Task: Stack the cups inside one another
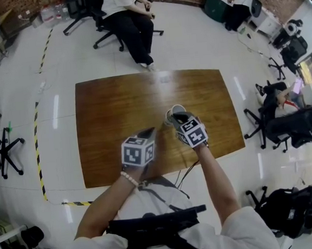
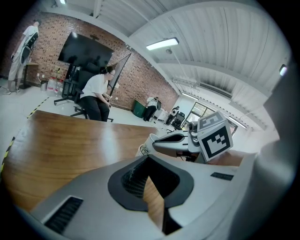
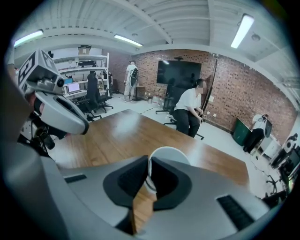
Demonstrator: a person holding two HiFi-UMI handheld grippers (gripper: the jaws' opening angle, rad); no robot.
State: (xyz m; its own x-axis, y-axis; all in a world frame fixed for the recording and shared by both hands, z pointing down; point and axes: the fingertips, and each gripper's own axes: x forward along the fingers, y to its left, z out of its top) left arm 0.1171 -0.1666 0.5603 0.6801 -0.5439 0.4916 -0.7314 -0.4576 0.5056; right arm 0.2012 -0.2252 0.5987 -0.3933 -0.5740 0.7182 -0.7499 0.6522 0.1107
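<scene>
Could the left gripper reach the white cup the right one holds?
Probably yes: the round white cup is close ahead of the left gripper, nothing between, though the right gripper pinches its rim.

Table (image 1: 117,114): brown wood grain, glossy. Cup (image 3: 169,157): white. Left gripper (image 2: 148,164) & right gripper (image 3: 149,171): grey shells, black ribbed pads (image 2: 133,180). Left cube (image 1: 138,150), right cube (image 1: 192,132): white w/ black square markers. Floor (image 1: 53,65): pale grey; tape (image 1: 37,153) at left yellow-black striped. Wall (image 3: 234,89): red-brown brick; screen (image 3: 180,75) black. Sleeve (image 1: 247,232) white; bracelet (image 1: 129,178) white beads. Seated person (image 1: 128,20), top centre: white top, black trousers. Bin (image 2: 138,108) green.
</scene>
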